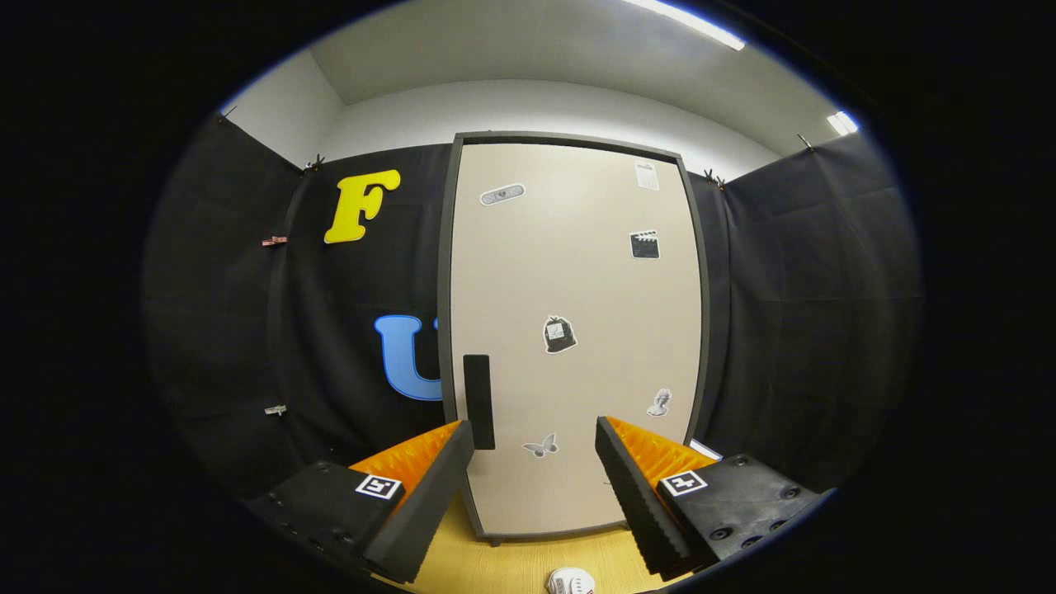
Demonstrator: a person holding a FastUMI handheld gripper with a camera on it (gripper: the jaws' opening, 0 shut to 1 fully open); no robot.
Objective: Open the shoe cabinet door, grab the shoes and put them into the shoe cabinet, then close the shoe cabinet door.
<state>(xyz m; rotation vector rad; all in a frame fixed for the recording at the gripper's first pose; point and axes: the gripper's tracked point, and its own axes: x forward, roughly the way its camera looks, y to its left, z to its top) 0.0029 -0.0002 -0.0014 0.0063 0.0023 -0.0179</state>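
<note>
The shoe cabinet (569, 272) stands upright straight ahead, its beige door shut inside a dark grey frame. A black vertical handle (478, 402) sits low on the door's left side, just above my left fingertip. Several small stickers dot the door. My gripper (535, 437) is open, its two fingers spread wide with nothing between them, pointing at the lower part of the door and still short of it. A white rounded object (569, 582), perhaps a shoe's toe, lies on the floor below and between the fingers, mostly hidden.
The cabinet rests on a light wooden floor (511, 565). Black cloth walls (792, 313) close in on both sides and behind the cabinet. A white flat item (704, 448) peeks out at the cabinet's lower right corner.
</note>
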